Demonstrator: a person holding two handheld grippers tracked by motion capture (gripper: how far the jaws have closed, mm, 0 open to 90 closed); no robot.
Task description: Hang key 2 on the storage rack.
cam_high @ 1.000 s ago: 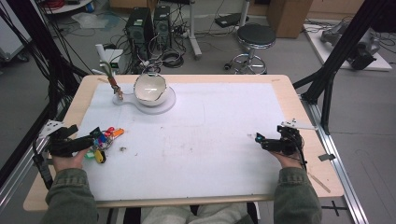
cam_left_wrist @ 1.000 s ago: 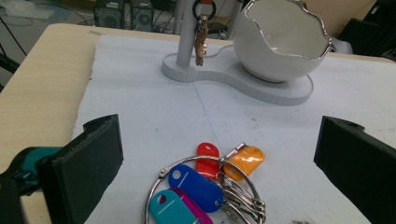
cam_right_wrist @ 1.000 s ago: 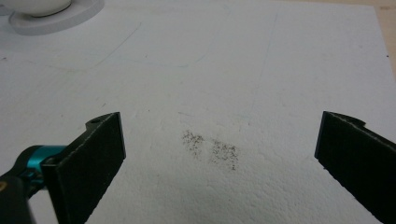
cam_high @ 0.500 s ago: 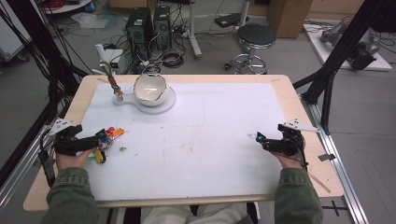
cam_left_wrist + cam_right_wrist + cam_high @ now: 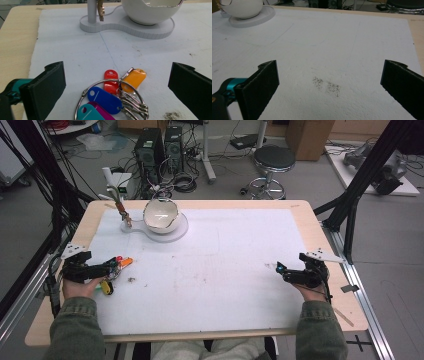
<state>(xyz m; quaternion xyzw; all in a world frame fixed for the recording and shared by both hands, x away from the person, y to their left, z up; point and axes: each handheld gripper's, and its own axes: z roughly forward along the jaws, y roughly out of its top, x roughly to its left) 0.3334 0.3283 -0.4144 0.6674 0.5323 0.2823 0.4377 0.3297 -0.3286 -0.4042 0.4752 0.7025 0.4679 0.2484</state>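
Left hand-held gripper (image 5: 117,82) sits low at the table's near left edge, jaws spread wide and holding nothing, lined up on either side of the key ring (image 5: 112,100) that lies flat on the white foam mat (image 5: 75,50). That wide stance looks deliberate: the bunch of coloured tags (red, orange, blue, teal, purple) fans out broadly, so the jaws need room to straddle it before closing. In the high view the bunch (image 5: 114,270) lies just ahead of the gripper's tips at the left of the frame, with the person's left hand (image 5: 77,285) wrapped round the gripper's body, forearm coming straight in from the bottom edge.

Over at the right of the frame, the right hand-held gripper (image 5: 287,272) also has its jaws wide apart, nothing between them, hovering low over bare mat, seemingly waiting its turn. Further out, upper left, the white bowl (image 5: 161,214) sits on its stand (image 5: 150,231) beside a short post (image 5: 122,215), well apart from the keys.
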